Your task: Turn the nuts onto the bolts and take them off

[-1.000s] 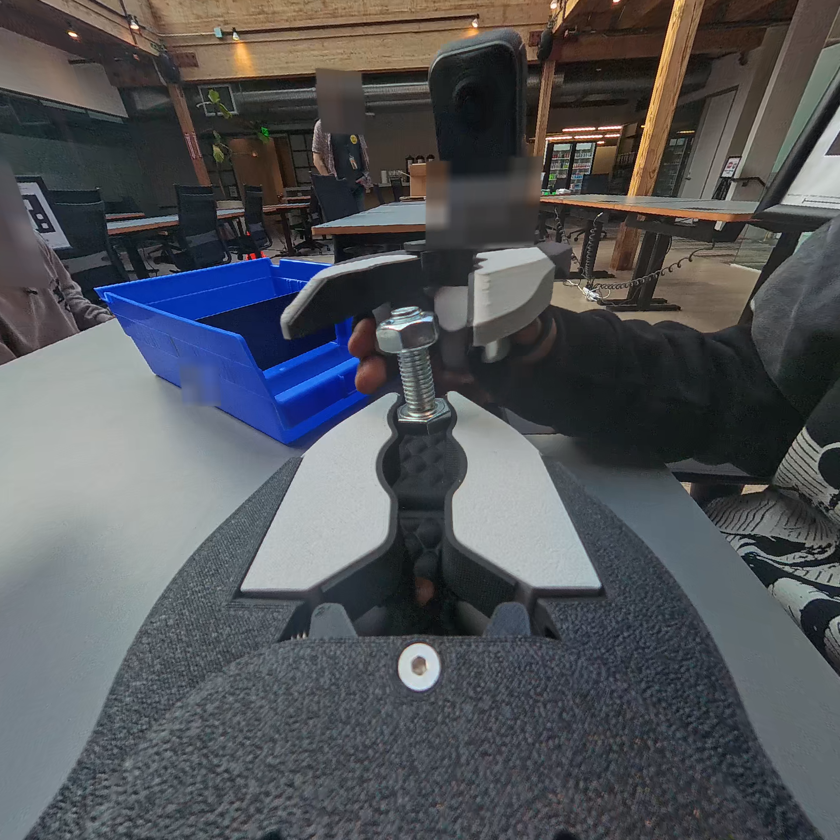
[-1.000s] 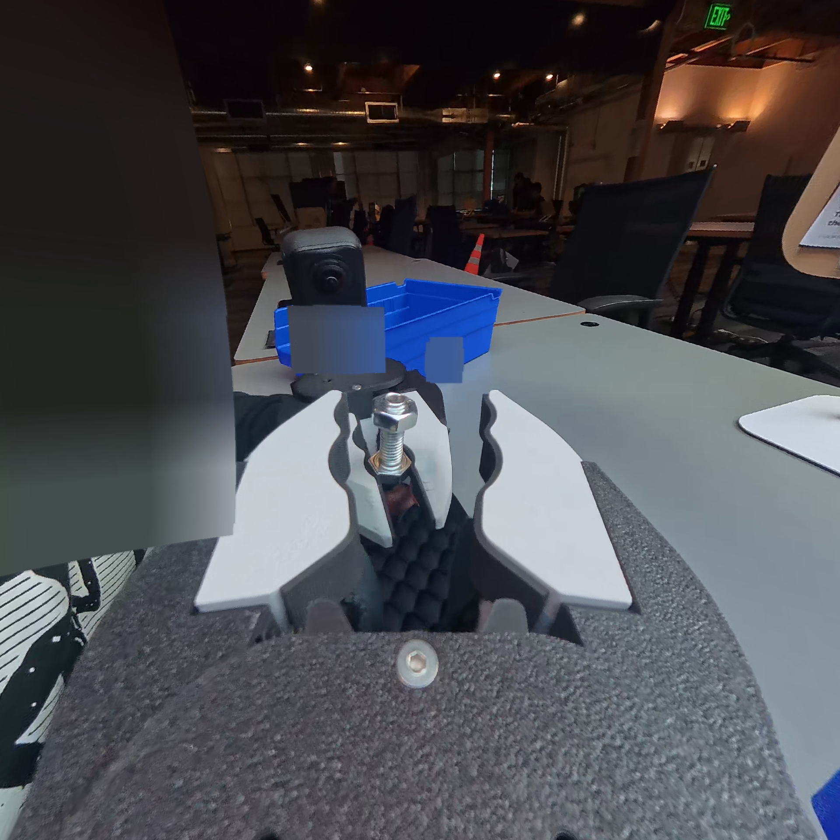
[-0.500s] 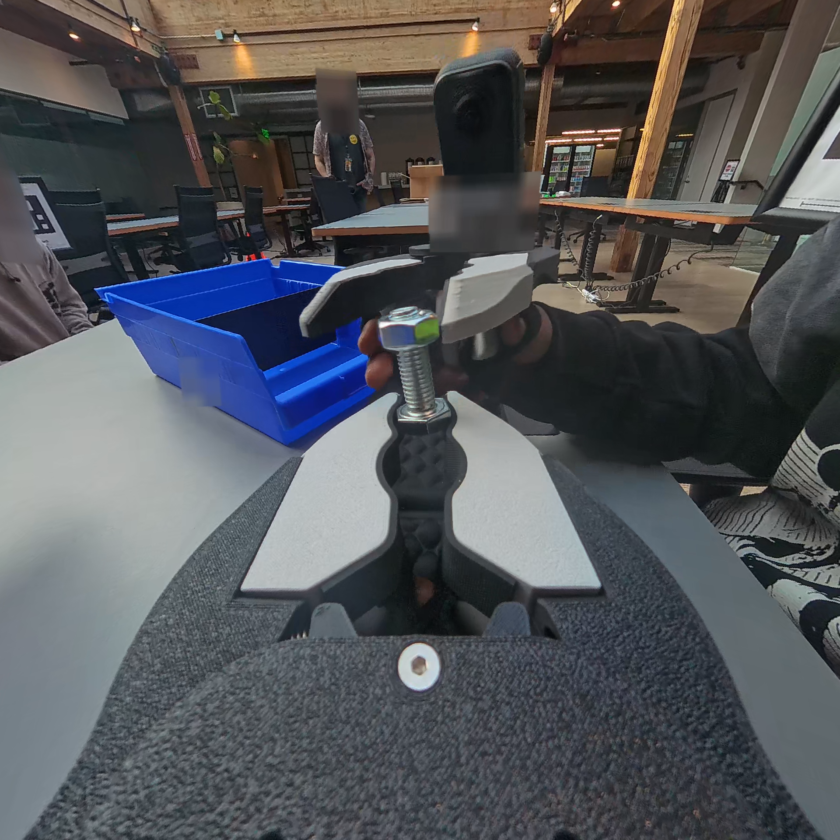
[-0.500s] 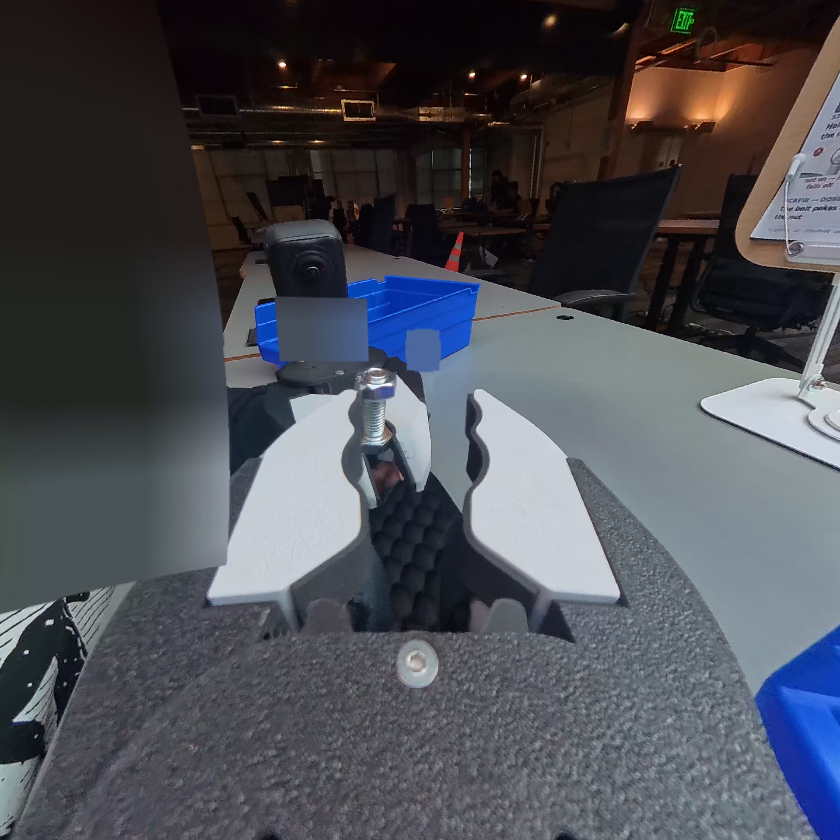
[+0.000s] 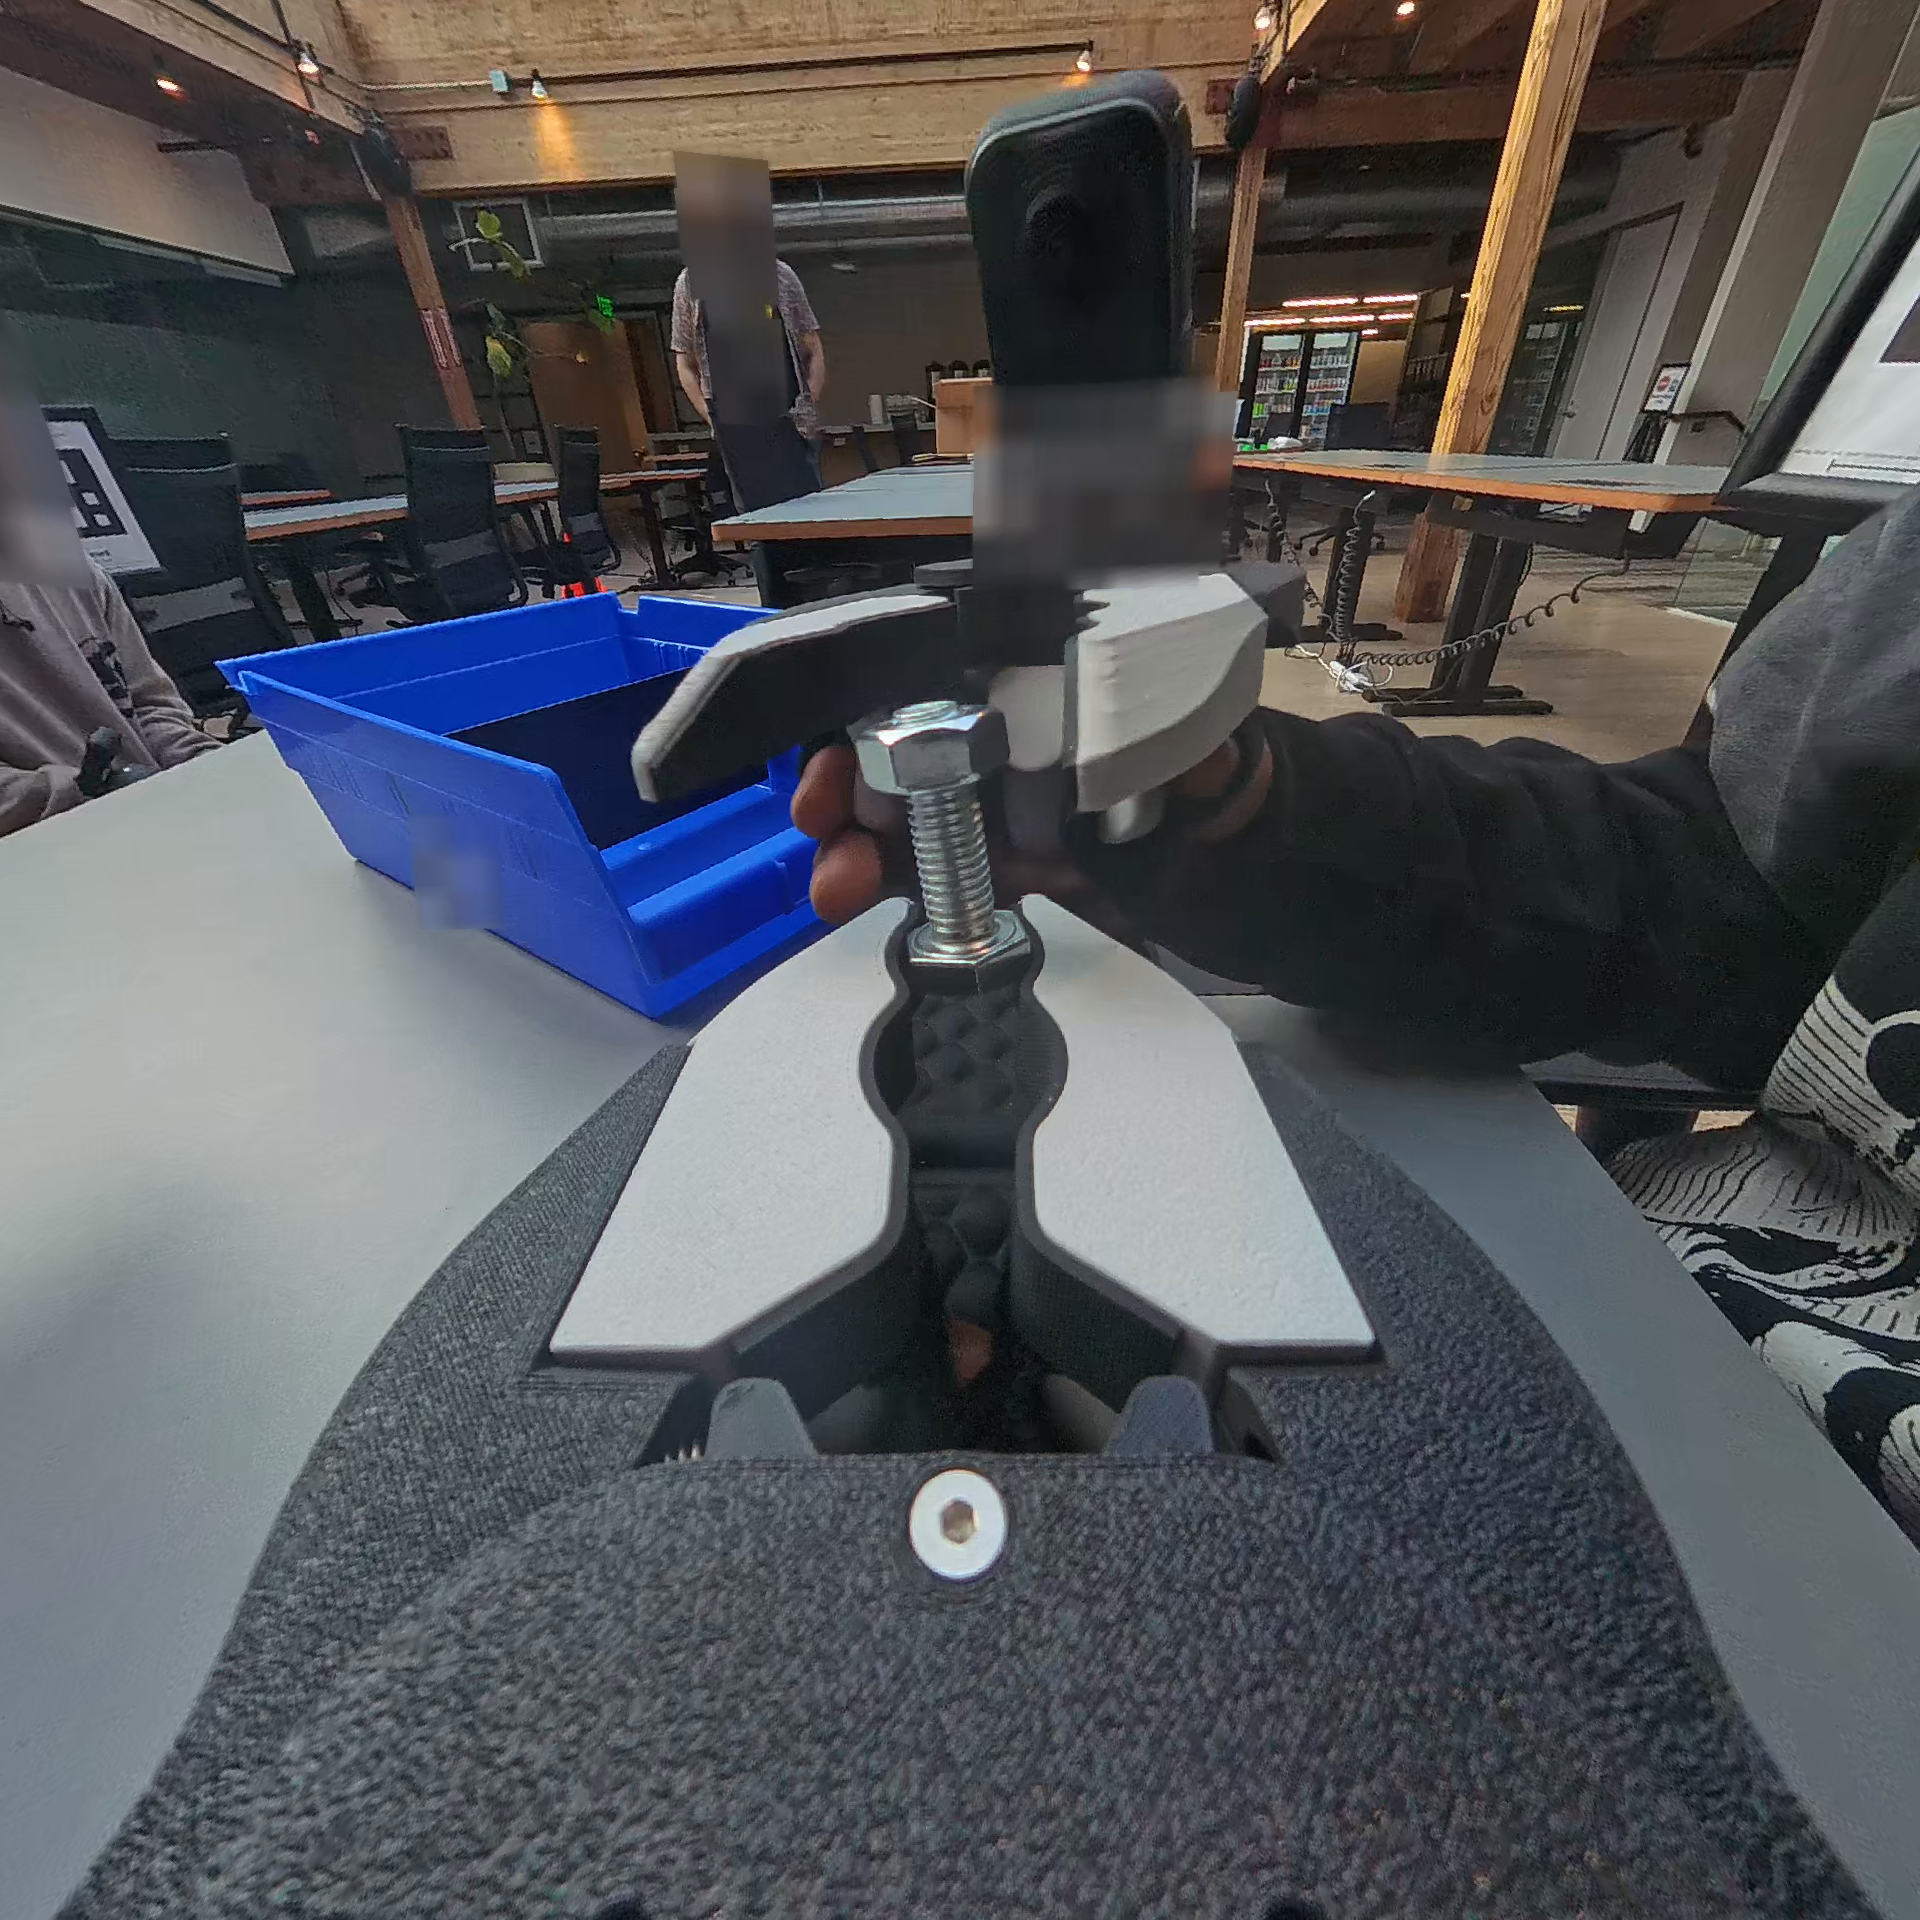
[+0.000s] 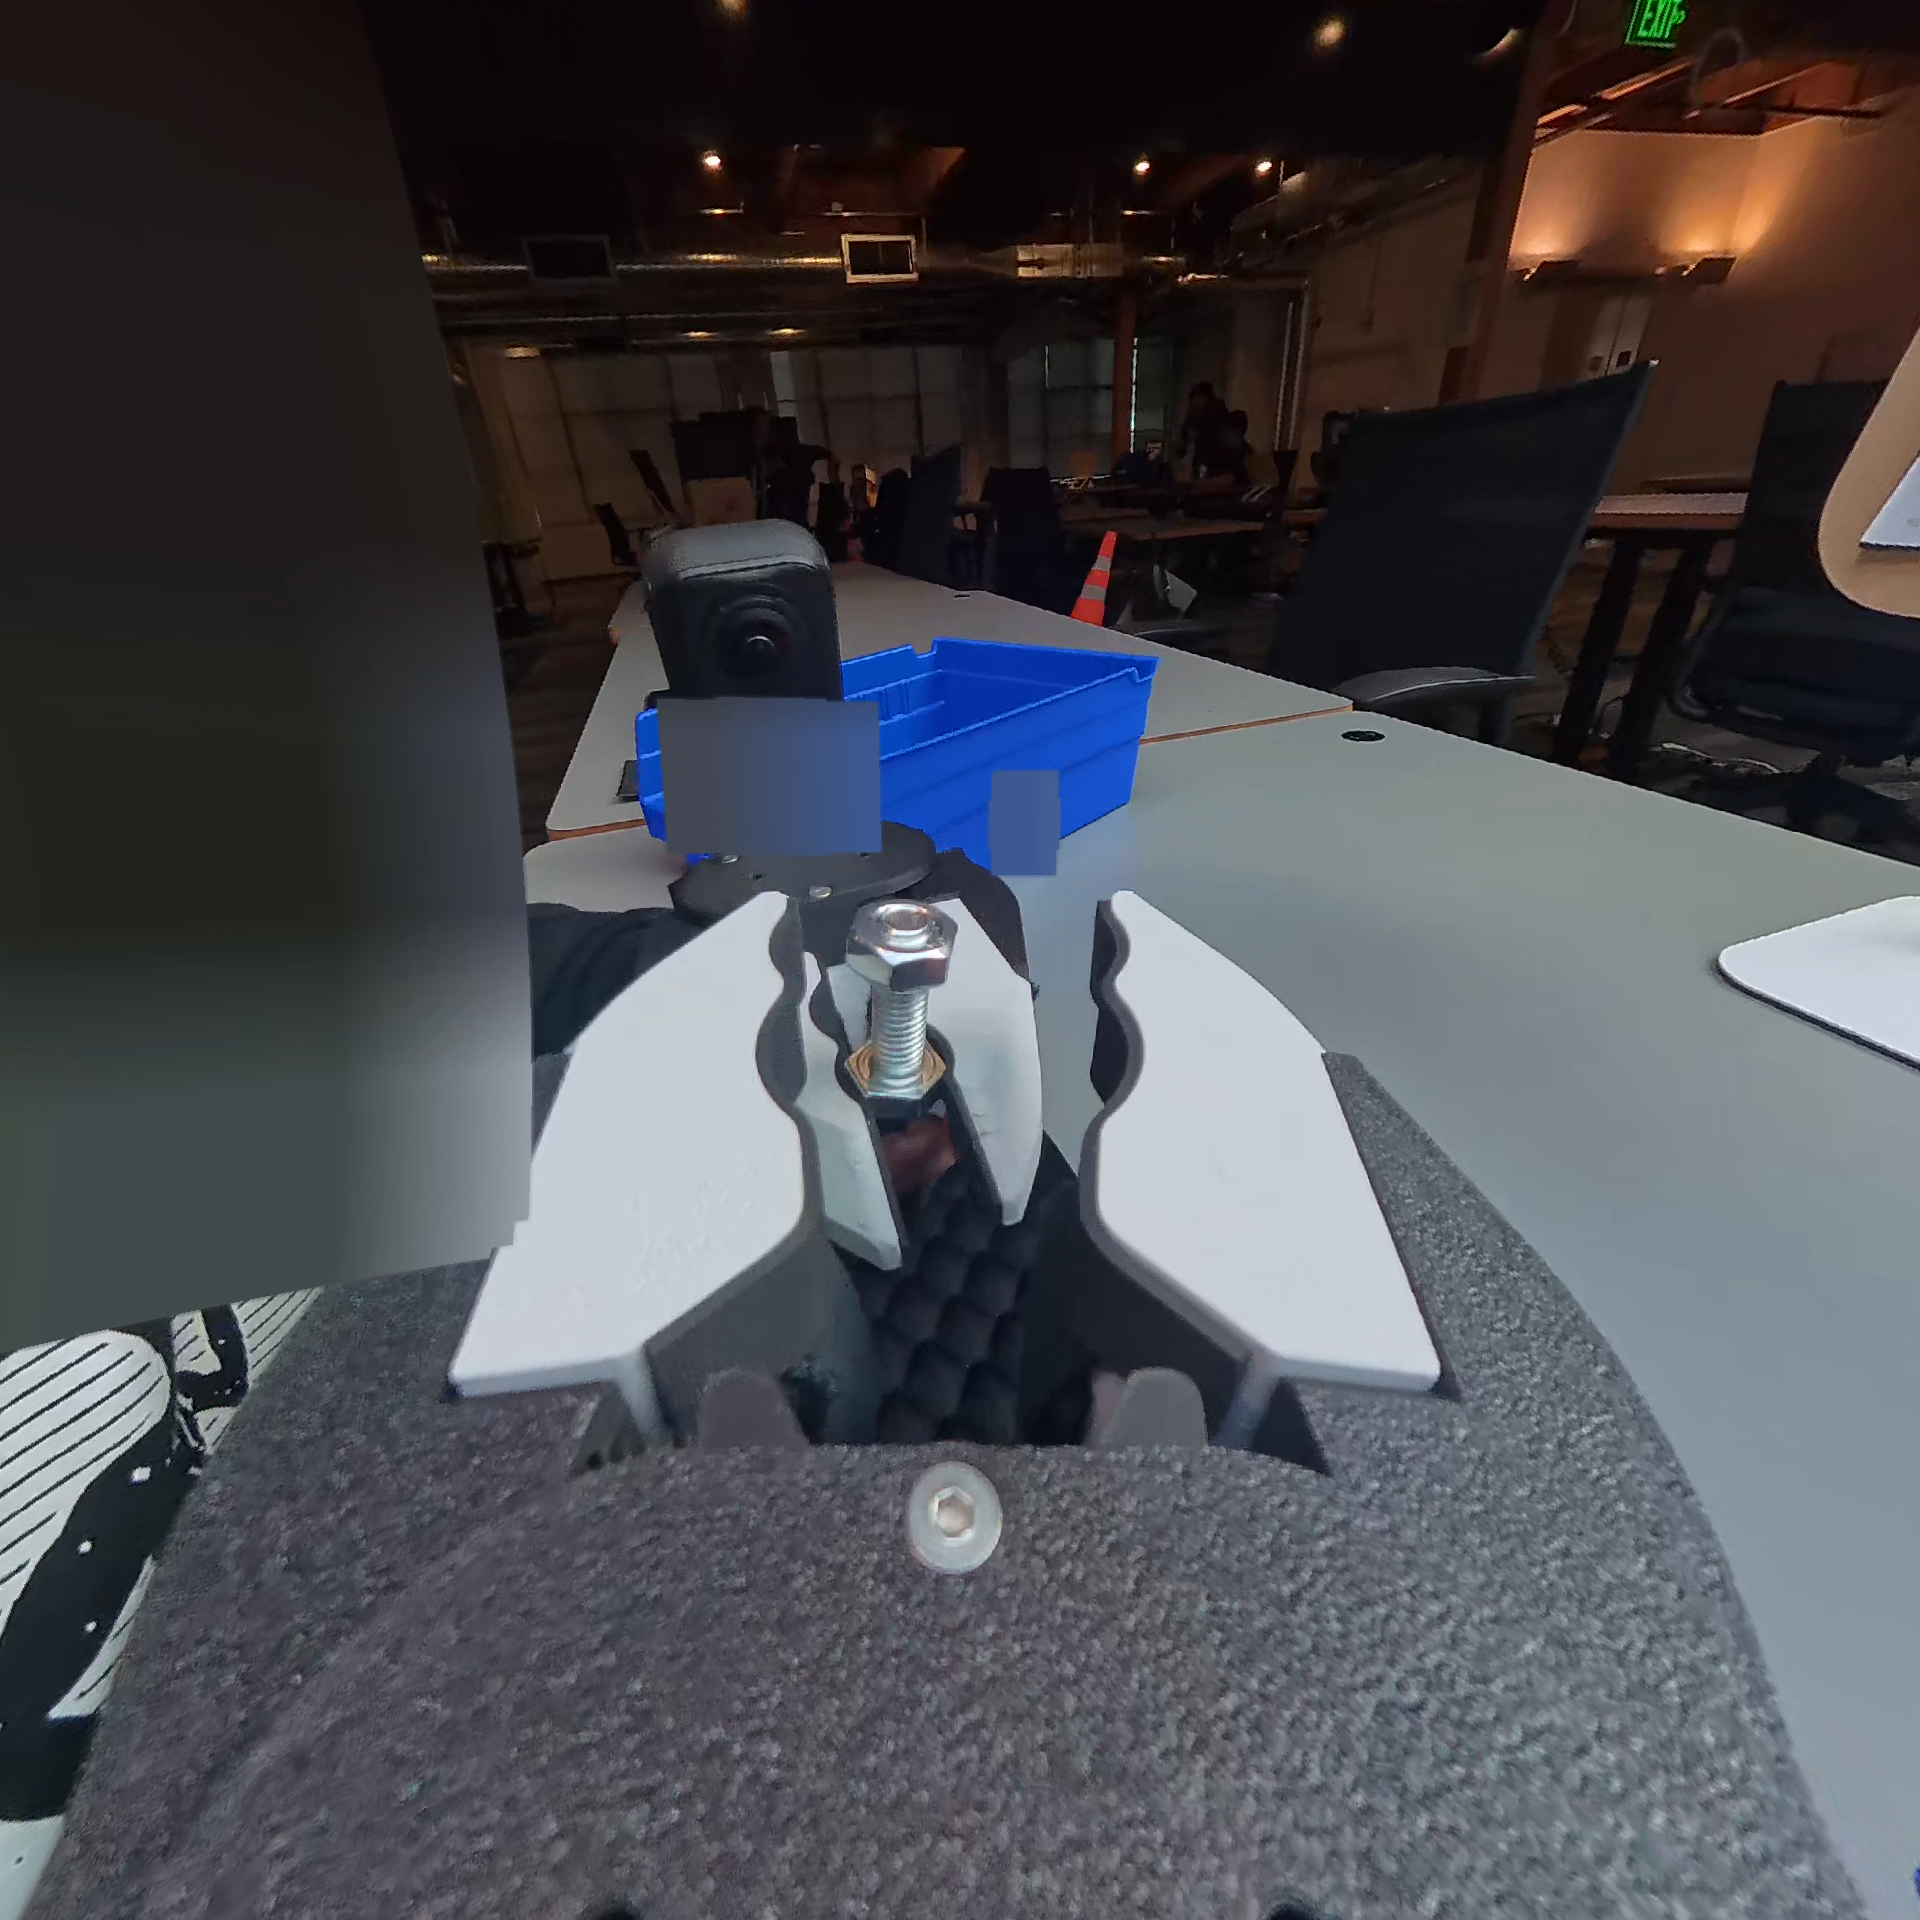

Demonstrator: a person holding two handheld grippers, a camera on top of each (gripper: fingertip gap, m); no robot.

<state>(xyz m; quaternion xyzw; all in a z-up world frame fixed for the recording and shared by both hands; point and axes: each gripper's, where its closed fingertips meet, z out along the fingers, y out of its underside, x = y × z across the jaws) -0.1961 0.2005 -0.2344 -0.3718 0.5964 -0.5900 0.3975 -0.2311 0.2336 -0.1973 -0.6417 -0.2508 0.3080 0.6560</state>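
the bolt (image 5: 951,862) is pinched by its lower nut (image 5: 968,948) in the left gripper (image 5: 966,961), while the right gripper (image 6: 940,997) is spread open around the bolt; stiff, slick steel, so it's probably best grabbed on the hex flats.

A large open workspace holds grey tables (image 5: 156,1039), black office chairs (image 5: 457,520) and thick timber posts (image 5: 1496,291). Warm ceiling spotlights (image 5: 540,88) shine on wooden beams; an orange cone (image 6: 1096,592) stands behind.

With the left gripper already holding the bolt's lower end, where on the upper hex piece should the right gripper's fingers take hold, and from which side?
Grip the upper hex piece across two opposite flats, coming in level from the side facing the right gripper, which is open around it. The bolt stands upright from the shut left gripper, so the flats face sideways; the thread below gives no purchase.
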